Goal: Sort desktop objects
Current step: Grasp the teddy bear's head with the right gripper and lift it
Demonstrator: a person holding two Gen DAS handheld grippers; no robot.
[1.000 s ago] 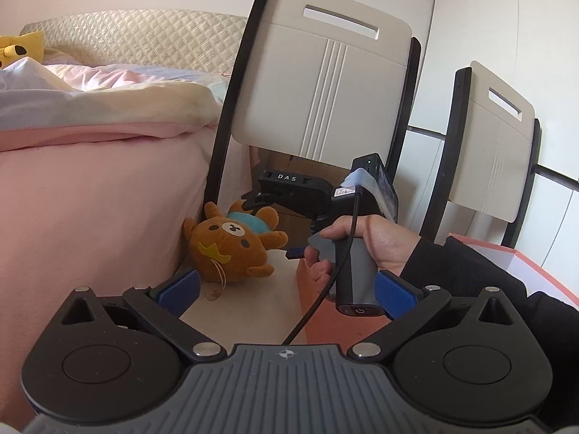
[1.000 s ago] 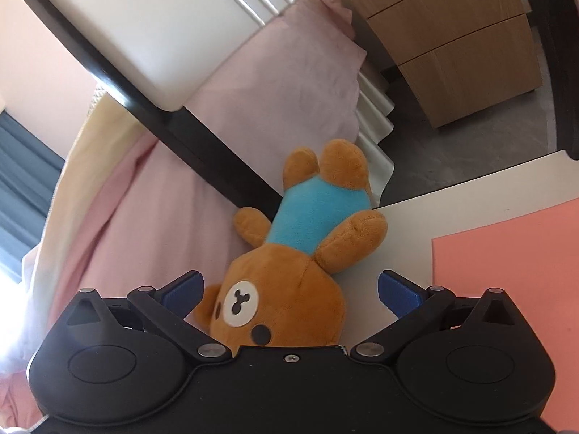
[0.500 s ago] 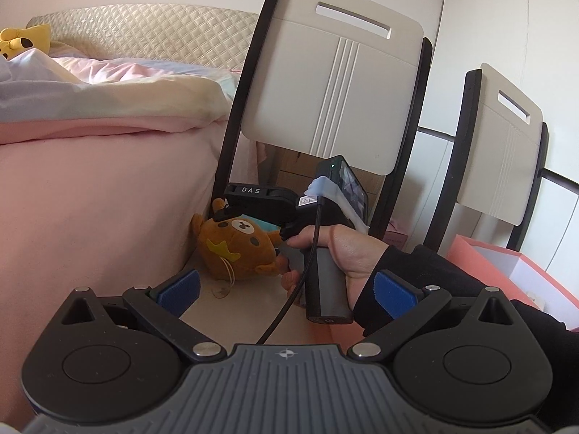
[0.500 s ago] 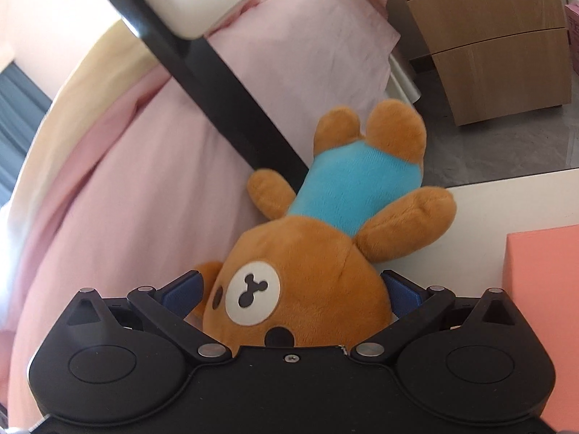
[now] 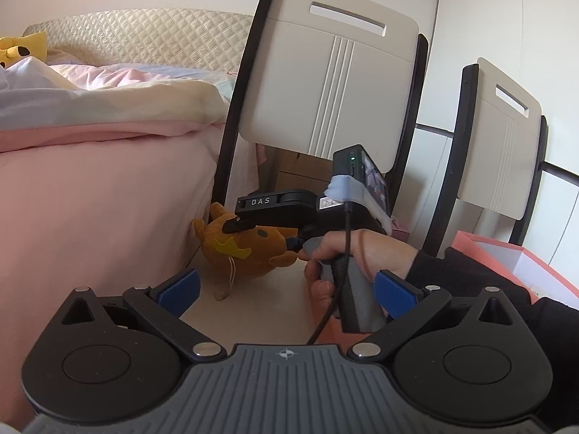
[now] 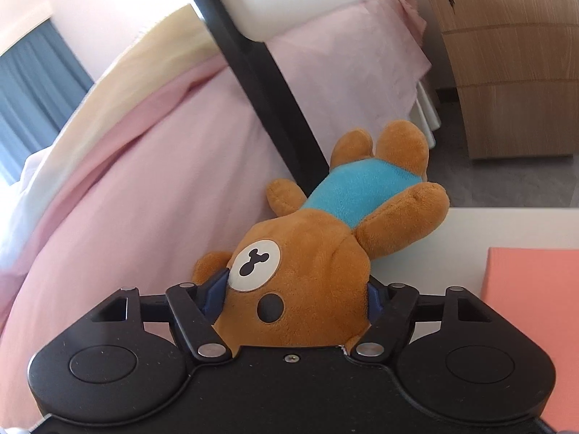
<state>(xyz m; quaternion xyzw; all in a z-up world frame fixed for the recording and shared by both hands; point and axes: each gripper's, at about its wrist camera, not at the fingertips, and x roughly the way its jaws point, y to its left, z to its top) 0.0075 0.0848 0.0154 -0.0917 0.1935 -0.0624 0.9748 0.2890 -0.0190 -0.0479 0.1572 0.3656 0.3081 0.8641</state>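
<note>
Right wrist view — right gripper [image 6: 295, 298], wide a second ago, is closing on the bear's head [image 6: 293, 278], beside the chair leg [image 6: 267, 83] — pickup underway.

One plush bear [image 6: 307, 253], two chairs [image 5: 333, 86] – one pink box [image 5: 506, 256], two grippers [image 6: 296, 289]

— Where is there room on the surface [image 5: 260, 311]?

— A bare strip runs in front of the left gripper [image 5: 286, 289], between its wide-apart fingers. Past it, the plush bear [image 6: 318, 253] fills the corner, with the right gripper [image 6: 296, 293] closing on its head.

— What hems that corner in?

— The pink bed [image 5: 101, 195] presses against the surface's left edge, and the black chair leg [image 6: 267, 83] stands right behind the bear. To the right, the person's hand [image 5: 362, 253] and dark sleeve [image 5: 481, 282] cross the way, with the pink box [image 5: 506, 253] beyond.
</note>
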